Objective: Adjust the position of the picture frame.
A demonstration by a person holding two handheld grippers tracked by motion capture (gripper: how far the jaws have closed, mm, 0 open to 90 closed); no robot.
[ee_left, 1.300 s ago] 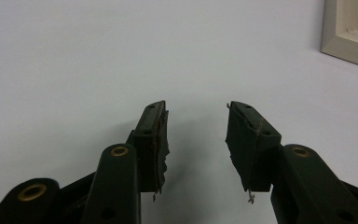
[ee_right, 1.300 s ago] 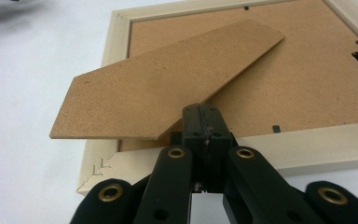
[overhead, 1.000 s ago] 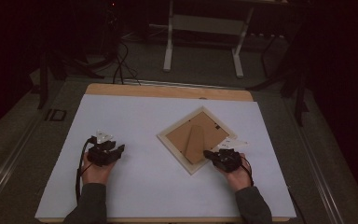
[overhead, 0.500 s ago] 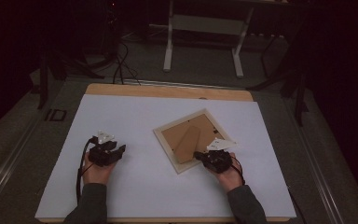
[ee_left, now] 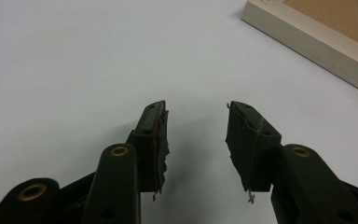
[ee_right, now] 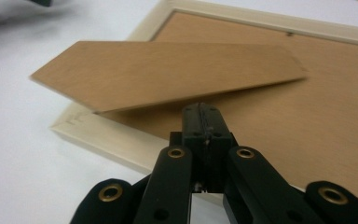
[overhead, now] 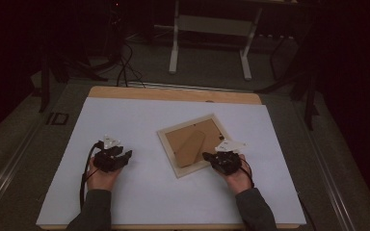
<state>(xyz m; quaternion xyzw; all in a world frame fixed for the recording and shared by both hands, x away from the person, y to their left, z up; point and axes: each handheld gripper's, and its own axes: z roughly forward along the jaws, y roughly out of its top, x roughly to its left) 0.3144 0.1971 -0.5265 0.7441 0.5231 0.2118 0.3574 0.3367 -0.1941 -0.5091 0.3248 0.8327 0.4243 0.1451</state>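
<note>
- Lying face down on the white table (overhead: 139, 192), the picture frame (overhead: 167, 143) shows its brown backing board, turned at an angle so one corner points toward the person.
- Right gripper (overhead: 211, 158) sits at the frame's near right edge, jaws clenched tight together, nothing visible between the pads.
- From the right gripper view, those closed tips (ee_right: 203, 116) poke just under the edge of the easel stand (ee_right: 168, 70), the pointed brown flap on the backing, which stands tilted up off the board.
- Whether the tips actually touch the flap is hard to tell; they are right at its lower edge.
- Frame's pale wooden border (ee_right: 102, 140) runs just below the jaws in that view.
- Over on the other side, the left gripper (overhead: 121, 156) rests low over bare table, well apart from the frame.
- Left gripper view: jaws parted, pads (ee_left: 157, 140) with clear space between them, gripping nothing.
- A corner of the picture frame (ee_left: 317, 44) peeks in at the upper right of the left gripper view.
- Both of the person's hands and grey sleeves come in from the near edge of the table.
</note>
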